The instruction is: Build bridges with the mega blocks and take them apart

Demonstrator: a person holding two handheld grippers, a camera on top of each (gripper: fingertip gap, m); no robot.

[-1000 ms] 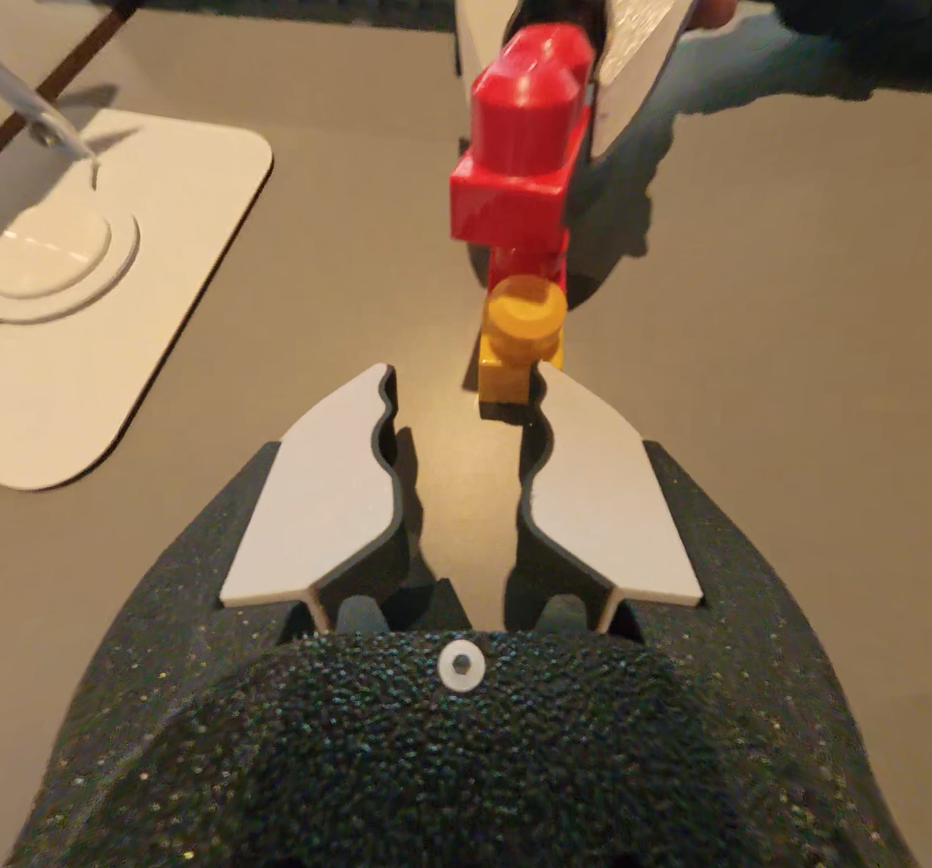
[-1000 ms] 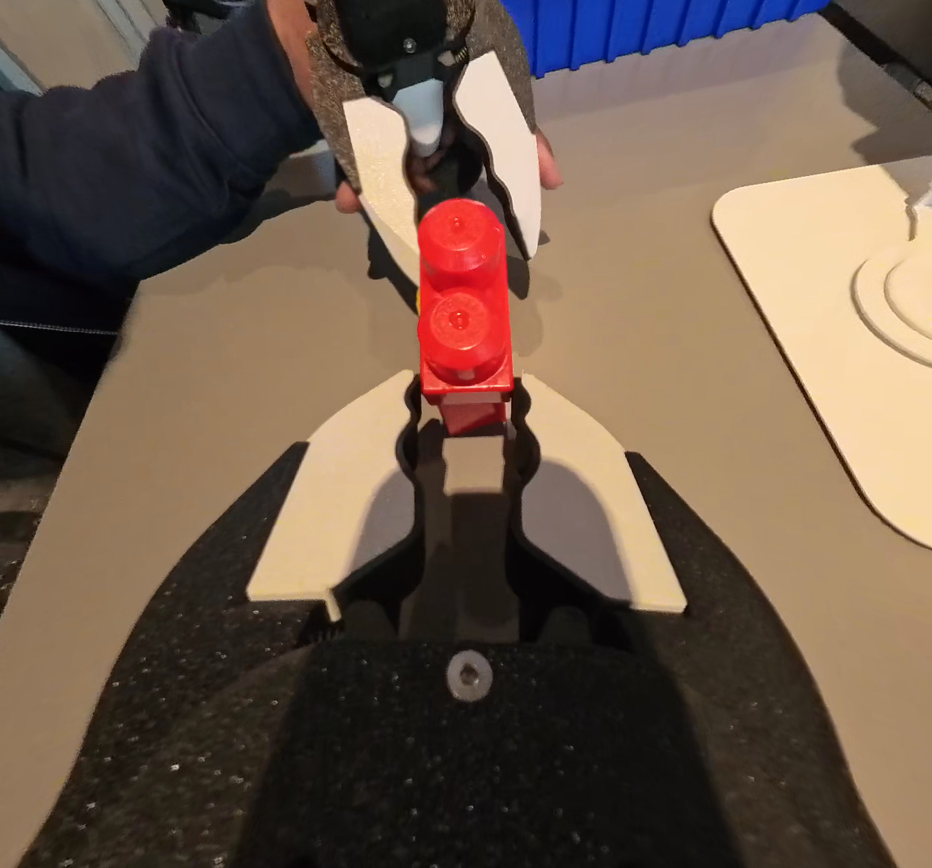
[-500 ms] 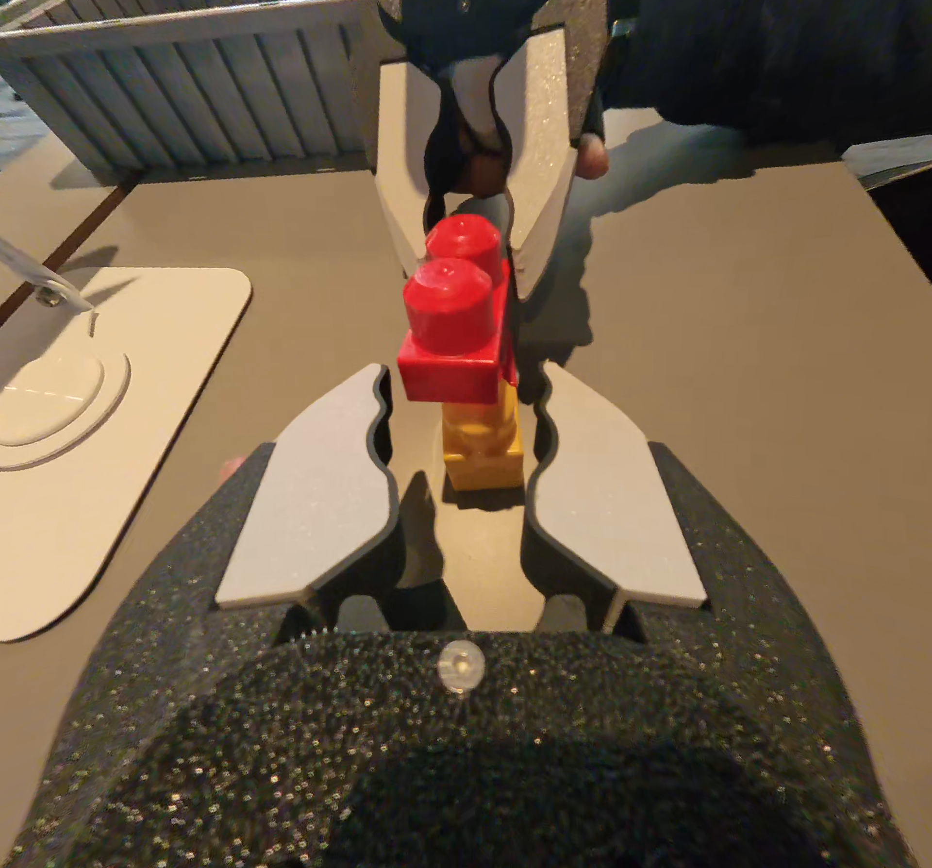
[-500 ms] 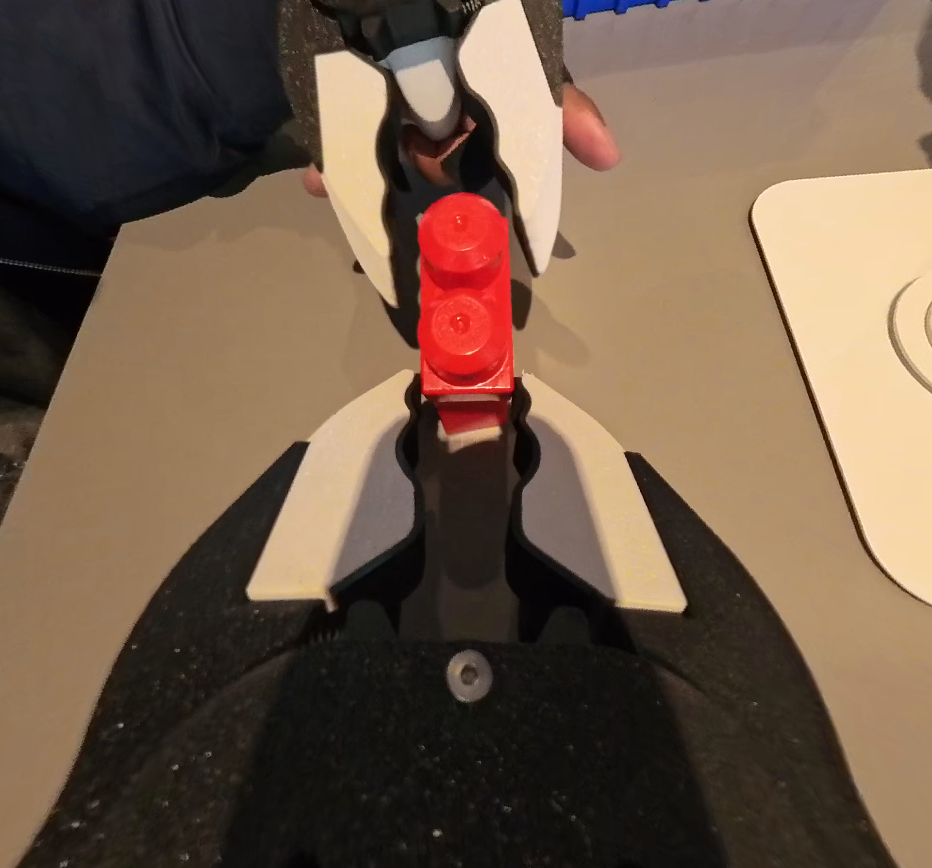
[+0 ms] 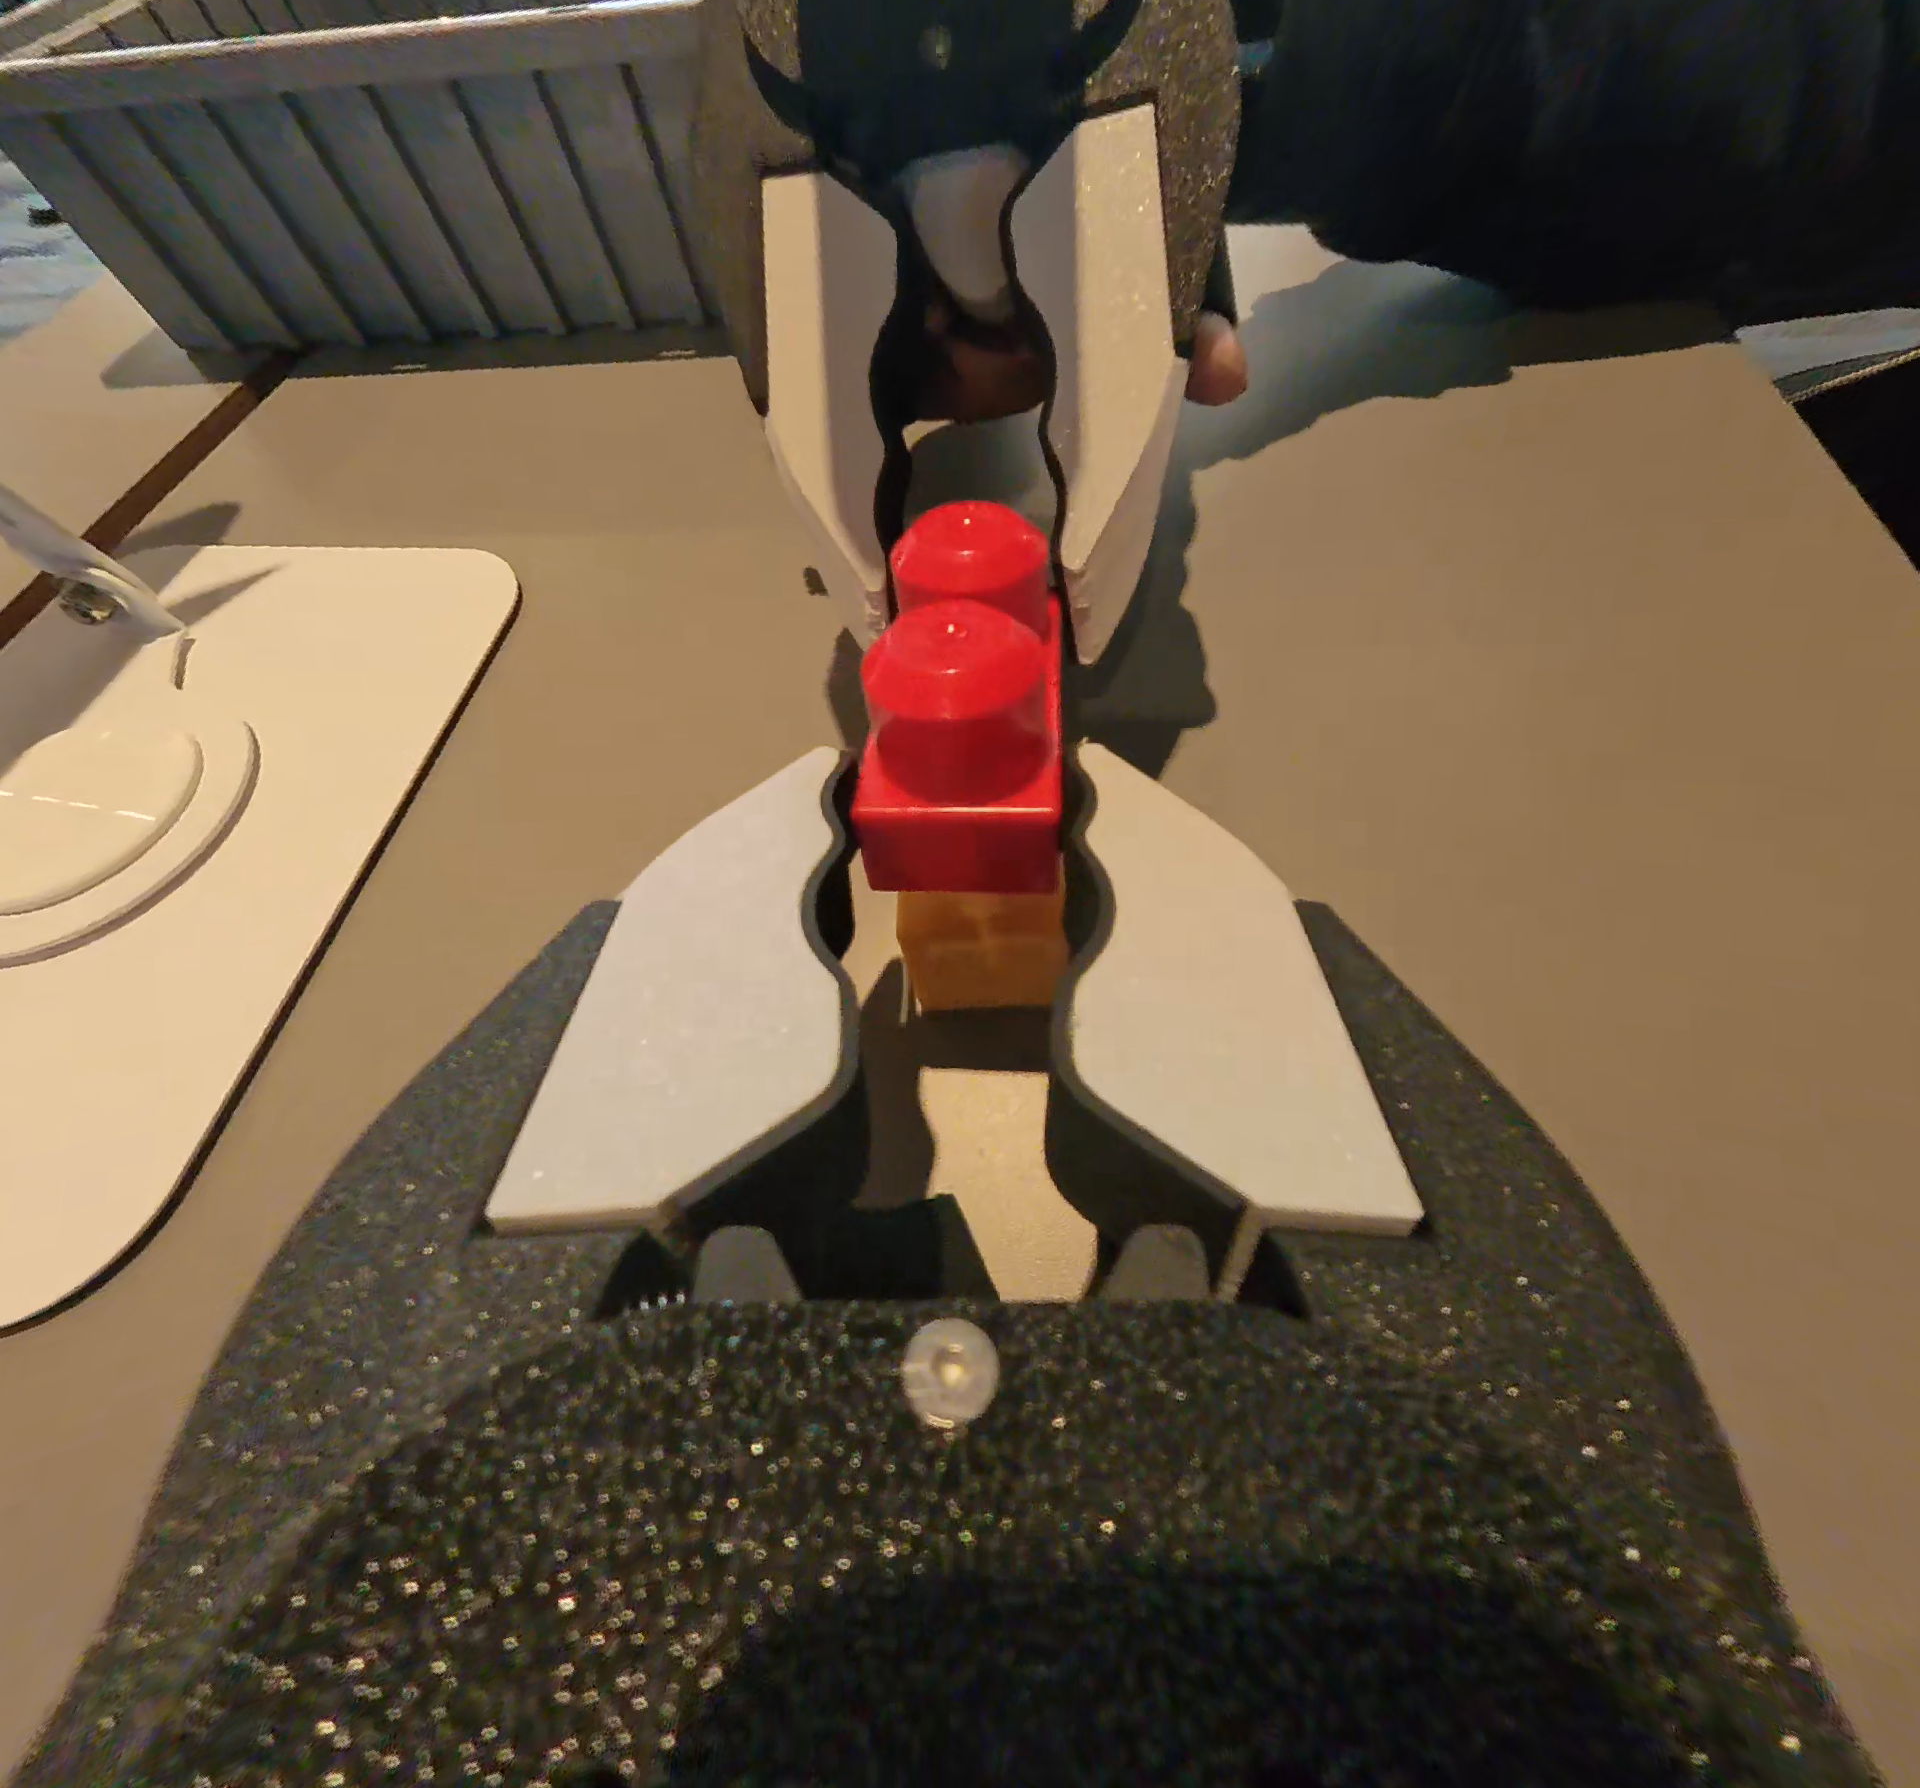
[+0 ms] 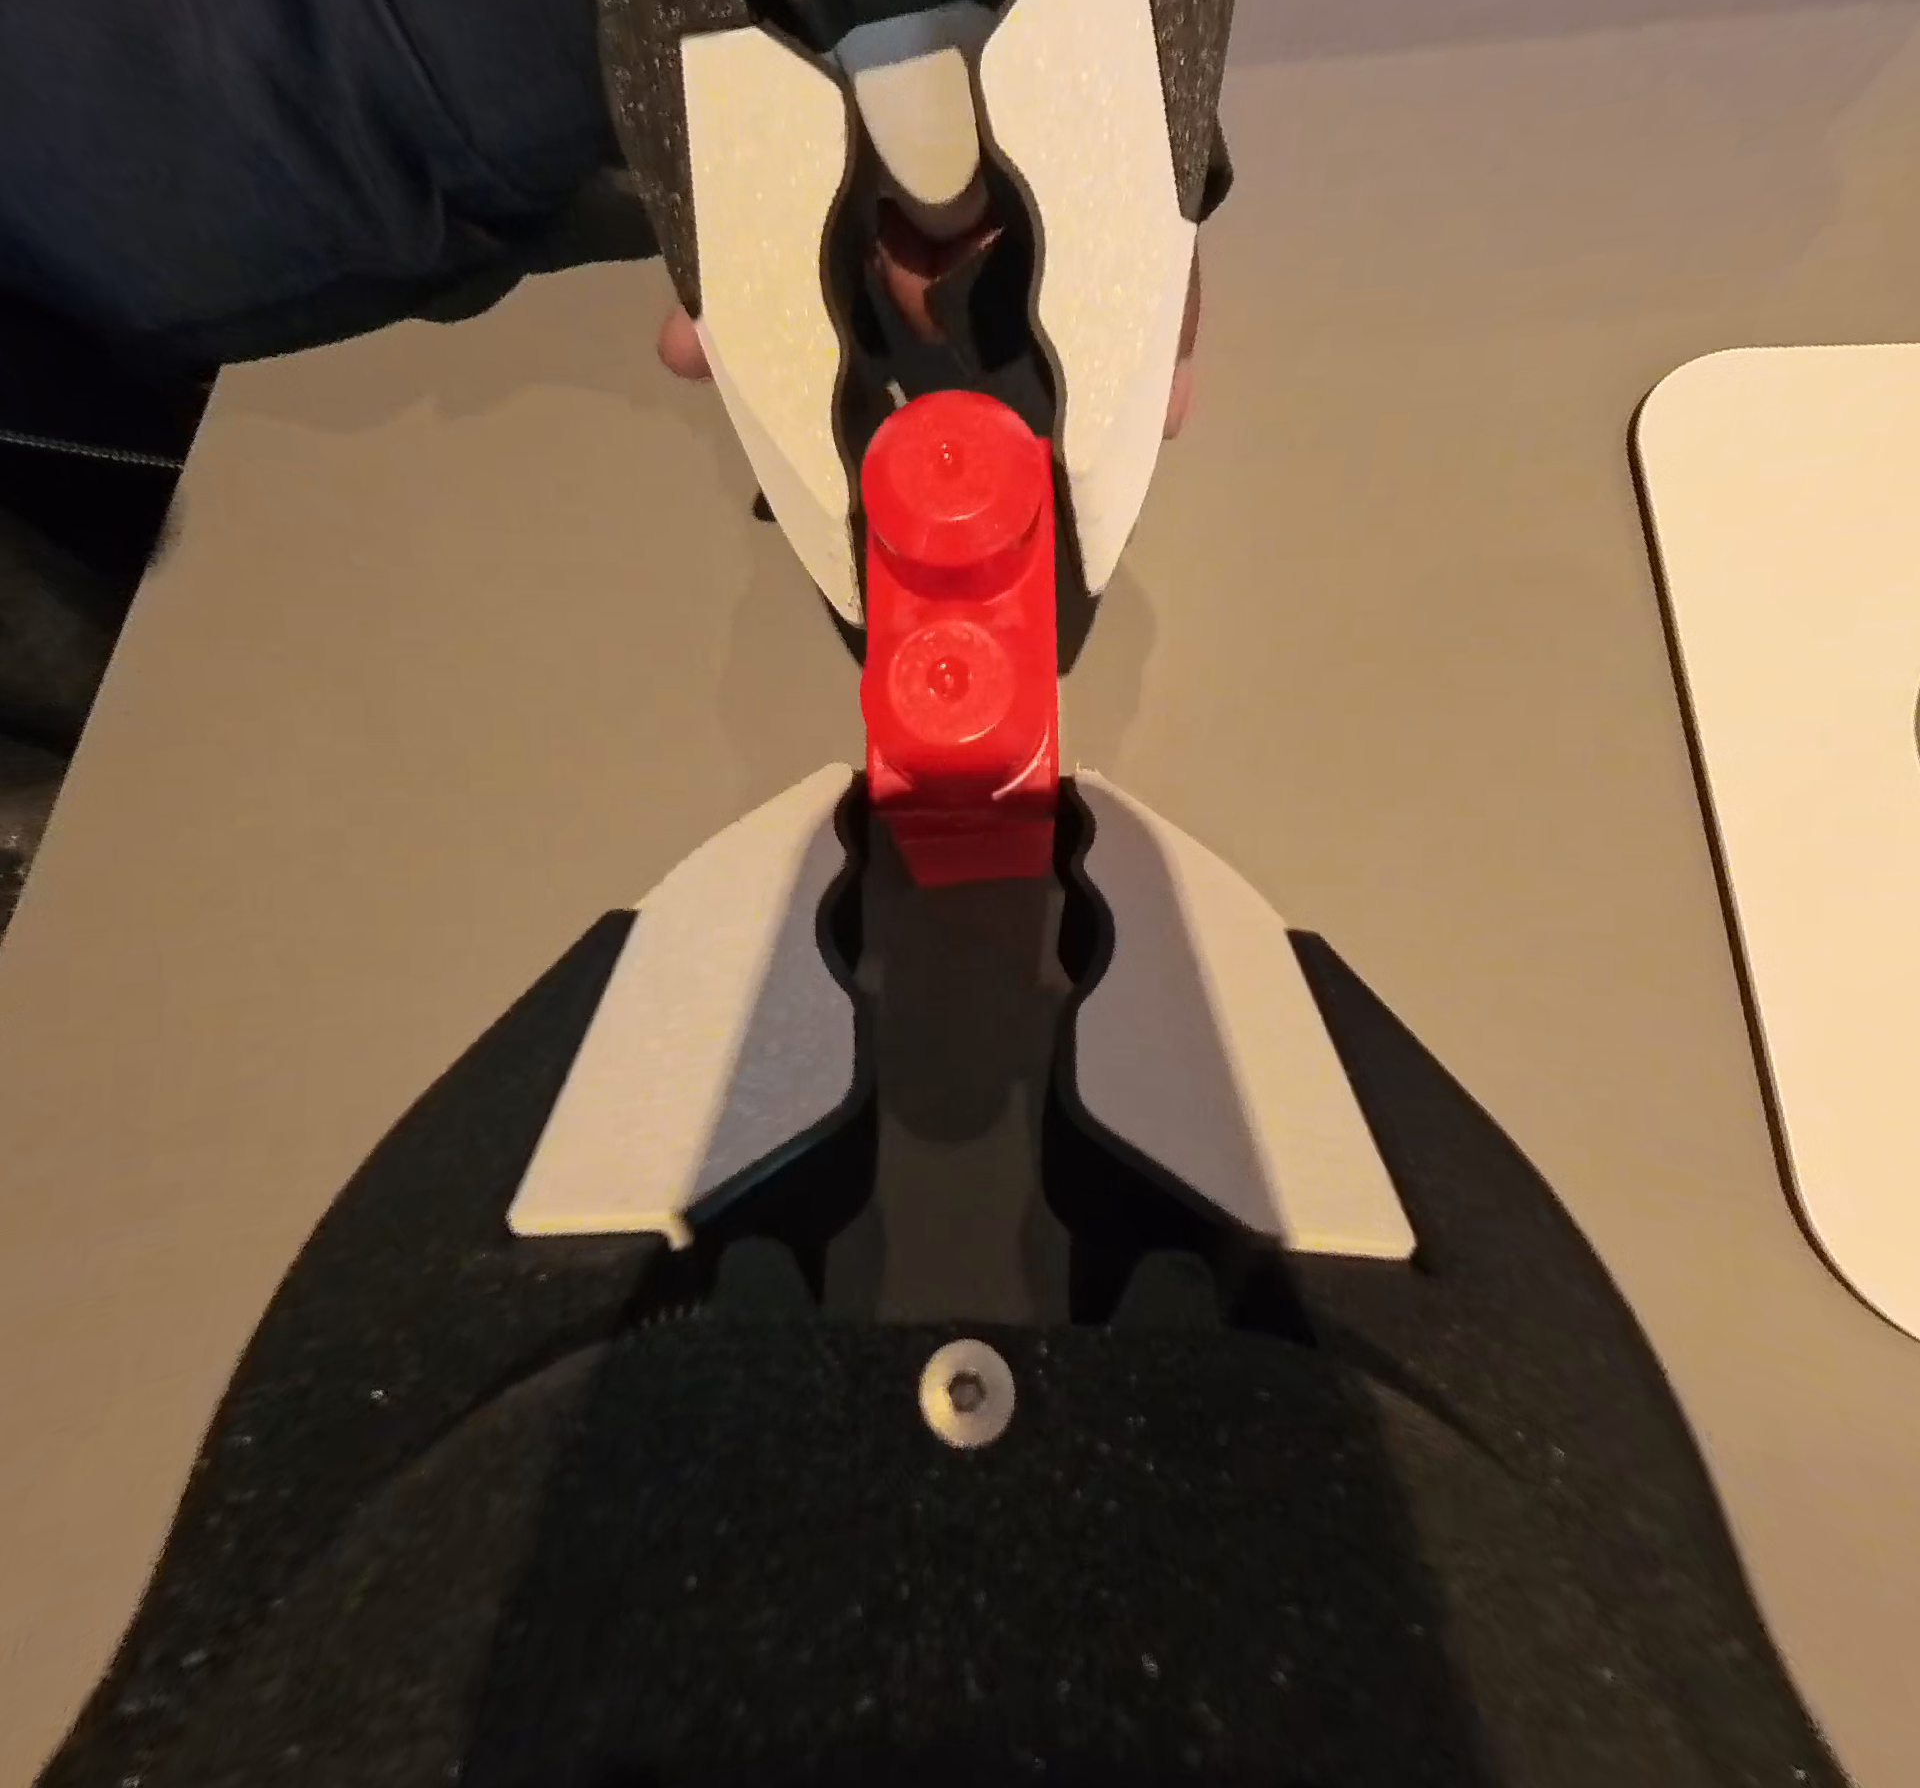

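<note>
Fingers [image 6: 831,834] of the right gripper [image 6: 961,782] are clamped on one end of the red two-stud block [image 6: 956,637], while the left gripper [image 5: 961,772] has its fingers [image 5: 727,959] narrowly apart, flanking the other end and the yellow block [image 5: 982,949] under it; whether they touch is hard to judge. In the right wrist view the left gripper reaches in from 12 o'clock; in the left wrist view the right one does the same.

Judging by this, the red span is being seated on, or pried off, its supports; which of the two cannot be told. The next move calls for a straight vertical push or pull with the yellow block held steady on the bench [image 5: 1455,699].

Any support under the far end is hidden behind the red block in both views. A pale board [image 5: 260,803] lies at 9 o'clock, a slatted grey crate [image 5: 364,211] at 11 o'clock, both cut off.
</note>
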